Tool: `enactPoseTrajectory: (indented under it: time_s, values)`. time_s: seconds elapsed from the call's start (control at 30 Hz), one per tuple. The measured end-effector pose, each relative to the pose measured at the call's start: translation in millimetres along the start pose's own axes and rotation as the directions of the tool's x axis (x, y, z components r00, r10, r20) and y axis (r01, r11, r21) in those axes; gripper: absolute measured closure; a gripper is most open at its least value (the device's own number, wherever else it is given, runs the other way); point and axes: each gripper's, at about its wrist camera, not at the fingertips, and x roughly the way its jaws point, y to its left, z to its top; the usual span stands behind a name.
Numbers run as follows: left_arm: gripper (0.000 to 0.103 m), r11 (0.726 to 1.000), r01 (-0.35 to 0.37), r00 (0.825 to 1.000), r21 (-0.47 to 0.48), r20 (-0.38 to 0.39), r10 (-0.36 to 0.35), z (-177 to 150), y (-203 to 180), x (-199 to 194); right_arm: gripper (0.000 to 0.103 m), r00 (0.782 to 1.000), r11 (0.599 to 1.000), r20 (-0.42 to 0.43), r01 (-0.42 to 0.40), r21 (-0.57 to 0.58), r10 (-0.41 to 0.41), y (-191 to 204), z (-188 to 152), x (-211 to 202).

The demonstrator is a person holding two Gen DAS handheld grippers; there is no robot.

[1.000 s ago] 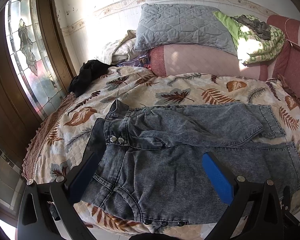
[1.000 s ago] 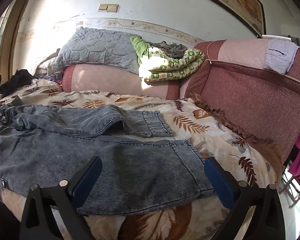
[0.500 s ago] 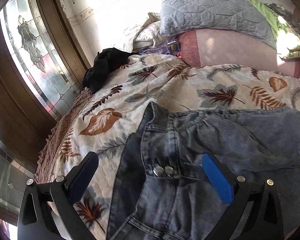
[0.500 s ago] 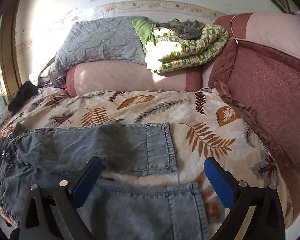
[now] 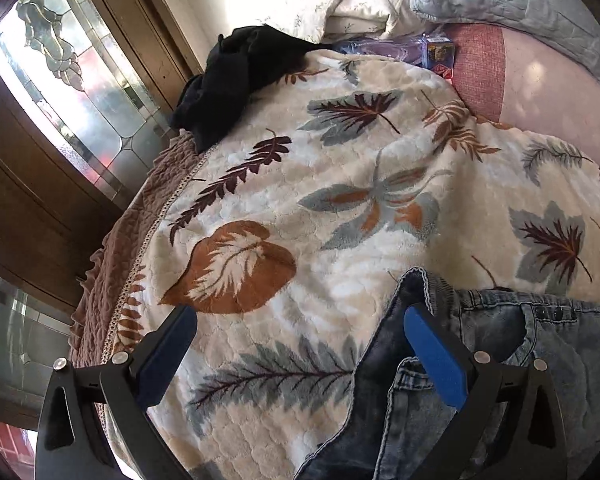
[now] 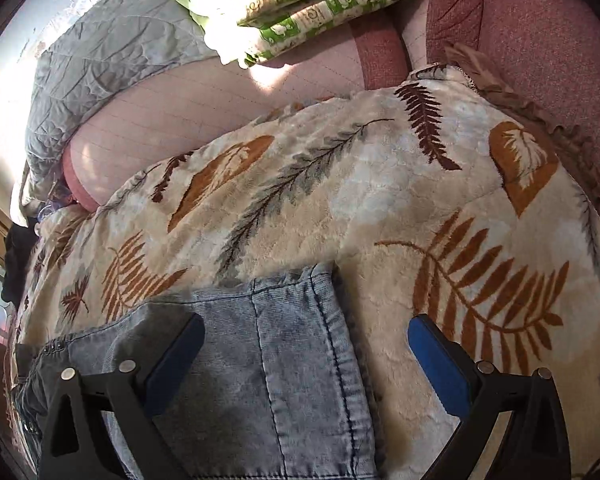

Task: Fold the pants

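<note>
The left tool (image 5: 300,340) is held wide apart, with nothing gripped between its blue pads. Its right pad (image 5: 436,356) is positioned over the waistband corner of the pants (image 5: 480,360), while its left pad is positioned over the bare blanket (image 5: 340,200). The waistband edge, with a row of dark snaps, is seen just ahead and to the right of this tool.

The right tool (image 6: 306,360) is likewise held wide apart and grips nothing. The hemmed leg end of the pants (image 6: 292,340) is located between its pads, nearer the left pad, and the hem edge is seen just ahead of the tool. The right pad is positioned over the leaf-patterned blanket (image 6: 380,184) on which the pants are laid.

Farther ahead of the left tool, a black garment (image 5: 240,76) is found at the blanket's far edge, beside a stained-glass door (image 5: 60,80). Beyond the right tool, a grey quilted pillow (image 6: 112,40) and a green-patterned folded quilt (image 6: 300,4) are stacked on a pink bolster (image 6: 204,96).
</note>
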Motion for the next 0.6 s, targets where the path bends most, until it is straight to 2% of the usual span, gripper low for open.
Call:
enactPoseTrajectory:
  time_s: [0.07,0.13,0.2,0.3,0.37,0.43,0.5,0.6]
  values:
    - [0.002,1.000,0.017,1.000,-0.004,-0.025,-0.017,4,-10,12,0.000,1.000,1.000,0.000,0.003,0.008,-0.003,1,5,5]
    - [0.010,0.999,0.040,0.998,0.002,-0.047,-0.039,5,-23,23,0.000,1.000,1.000,-0.010,-0.008,0.019,0.008,0,10,10]
    - [0.041,0.997,0.078,0.993,0.008,-0.087,-0.077,4,-37,37,0.000,0.999,0.999,-0.028,-0.022,0.034,0.023,-2,14,15]
    - [0.052,0.995,0.097,0.985,0.022,-0.146,-0.093,1,-53,61,0.000,0.999,0.999,-0.047,-0.016,0.031,0.018,-4,18,23]
    - [0.060,0.994,0.101,0.983,0.028,-0.155,-0.096,0,-58,70,0.003,0.998,0.999,-0.059,-0.017,0.028,0.019,-7,20,27]
    - [0.062,0.995,0.087,0.987,0.055,-0.138,-0.079,-1,-64,70,0.017,0.997,0.999,-0.077,-0.028,0.033,0.031,-13,23,32]
    - [0.065,0.993,0.084,0.990,0.084,-0.119,-0.074,0,-69,68,0.025,0.994,0.998,-0.103,-0.042,0.036,0.045,-16,27,40]
    - [0.066,0.991,0.102,0.990,0.085,-0.103,-0.093,1,-68,67,0.030,0.992,0.999,-0.120,-0.045,0.028,0.048,-17,30,51]
